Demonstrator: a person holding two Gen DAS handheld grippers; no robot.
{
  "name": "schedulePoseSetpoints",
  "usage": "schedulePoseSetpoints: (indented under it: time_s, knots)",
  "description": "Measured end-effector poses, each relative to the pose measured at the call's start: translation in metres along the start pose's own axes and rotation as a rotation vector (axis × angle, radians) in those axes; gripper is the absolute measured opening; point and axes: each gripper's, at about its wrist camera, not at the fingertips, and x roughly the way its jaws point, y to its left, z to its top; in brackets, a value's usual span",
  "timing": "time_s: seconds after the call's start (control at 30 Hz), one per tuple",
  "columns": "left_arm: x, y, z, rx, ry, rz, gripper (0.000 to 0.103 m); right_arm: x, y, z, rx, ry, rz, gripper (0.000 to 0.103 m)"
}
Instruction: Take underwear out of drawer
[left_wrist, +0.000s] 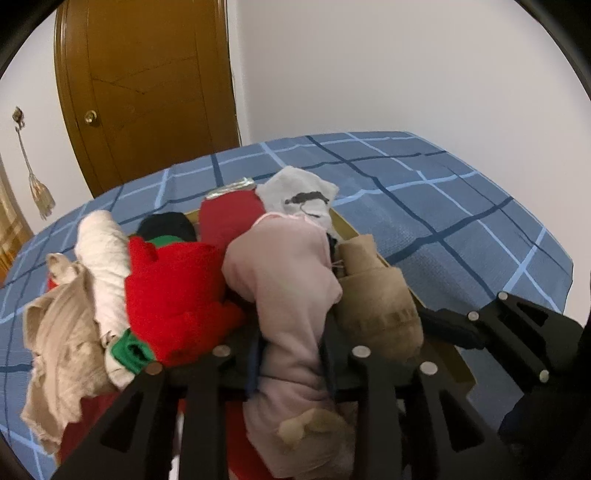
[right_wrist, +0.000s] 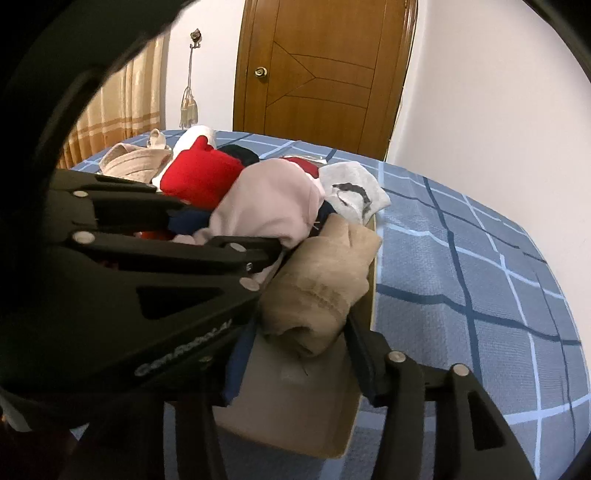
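A wooden drawer (left_wrist: 347, 226) packed with rolled clothes rests on a blue checked bedsheet (left_wrist: 443, 221). My left gripper (left_wrist: 291, 332) reaches into the pile. A pale pink rolled garment (left_wrist: 280, 266) runs between its fingers and looks pinched narrow there. Beside it on the right lies a tan rolled garment (left_wrist: 373, 295). In the right wrist view this tan roll (right_wrist: 317, 280) lies at my right gripper (right_wrist: 303, 317). One finger (right_wrist: 356, 332) touches the roll's right side. The other is hidden behind the left gripper's black body (right_wrist: 147, 288).
Around the pink roll sit a red knitted piece (left_wrist: 173, 295), a white roll (left_wrist: 103, 258), a beige cloth (left_wrist: 59, 343), a dark red piece (left_wrist: 229, 218) and a grey piece with black print (left_wrist: 299, 195). Behind the bed stands a brown door (left_wrist: 147, 92).
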Motion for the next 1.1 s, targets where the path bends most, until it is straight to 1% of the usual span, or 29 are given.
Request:
schedulePoseSetpoints:
  time_s: [0.03, 0.1, 0.13, 0.2, 0.23, 0.27, 0.3, 0.33, 0.37, 0.4, 0.43, 0.47, 0.5, 0.57, 0.63, 0.77, 0.93, 1.0, 1.1]
  knots:
    - [-0.004, 0.0, -0.001, 0.004, -0.007, -0.001, 0.034, -0.002, 0.0, -0.001, 0.016, 0.0, 0.012, 0.061]
    - [-0.011, 0.001, -0.003, -0.003, -0.02, -0.013, 0.044, -0.005, -0.002, -0.001, 0.046, 0.001, 0.034, 0.064]
    - [-0.016, 0.002, -0.003, -0.011, -0.028, -0.02, 0.047, -0.006, -0.004, -0.002, 0.06, 0.001, 0.045, 0.064]
    - [-0.024, 0.003, -0.002, -0.025, -0.044, -0.028, 0.062, -0.009, -0.008, -0.003, 0.096, 0.004, 0.068, 0.065]
    - [-0.028, 0.003, -0.002, -0.03, -0.049, -0.031, 0.067, -0.01, -0.009, -0.003, 0.105, 0.007, 0.075, 0.065]
    - [-0.032, 0.003, -0.003, -0.03, -0.054, -0.032, 0.075, -0.013, -0.009, -0.004, 0.112, 0.008, 0.076, 0.065]
    - [-0.036, 0.002, -0.003, -0.025, -0.063, -0.027, 0.08, -0.015, -0.009, -0.004, 0.115, 0.007, 0.072, 0.065]
    - [-0.04, 0.001, -0.003, -0.018, -0.076, -0.014, 0.083, -0.019, -0.008, -0.005, 0.114, 0.006, 0.065, 0.065]
    - [-0.045, 0.0, -0.001, -0.006, -0.095, 0.015, 0.09, -0.022, -0.007, -0.005, 0.107, 0.003, 0.06, 0.065]
    - [-0.047, -0.001, 0.0, 0.002, -0.111, 0.058, 0.101, -0.025, -0.006, -0.005, 0.101, 0.002, 0.054, 0.065]
    - [-0.05, -0.001, 0.002, 0.006, -0.128, 0.104, 0.103, -0.028, -0.005, -0.006, 0.093, 0.001, 0.042, 0.065]
    - [-0.052, 0.0, 0.004, 0.014, -0.141, 0.149, 0.102, -0.031, -0.003, -0.007, 0.088, -0.003, 0.036, 0.065]
    - [-0.052, 0.0, 0.007, 0.023, -0.135, 0.169, 0.102, -0.034, -0.002, -0.007, 0.083, -0.006, 0.035, 0.065]
    - [-0.054, 0.006, 0.01, 0.009, -0.129, 0.166, 0.102, -0.035, -0.003, -0.007, 0.078, -0.008, 0.038, 0.065]
    - [-0.06, 0.013, 0.007, -0.018, -0.144, 0.159, 0.102, -0.041, -0.004, -0.008, 0.089, -0.028, 0.035, 0.065]
    - [-0.058, 0.019, -0.004, -0.043, -0.126, 0.171, 0.102, -0.051, -0.01, -0.01, 0.159, -0.067, 0.052, 0.065]
    - [-0.051, 0.027, -0.024, -0.084, -0.094, 0.184, 0.102, -0.04, -0.011, -0.007, 0.257, -0.073, 0.078, 0.065]
    - [-0.052, 0.039, -0.031, -0.14, -0.089, 0.168, 0.102, -0.035, -0.009, -0.007, 0.3, -0.071, 0.092, 0.065]
    - [-0.053, 0.048, -0.039, -0.179, -0.087, 0.152, 0.102, -0.029, -0.001, -0.006, 0.325, -0.075, 0.097, 0.065]
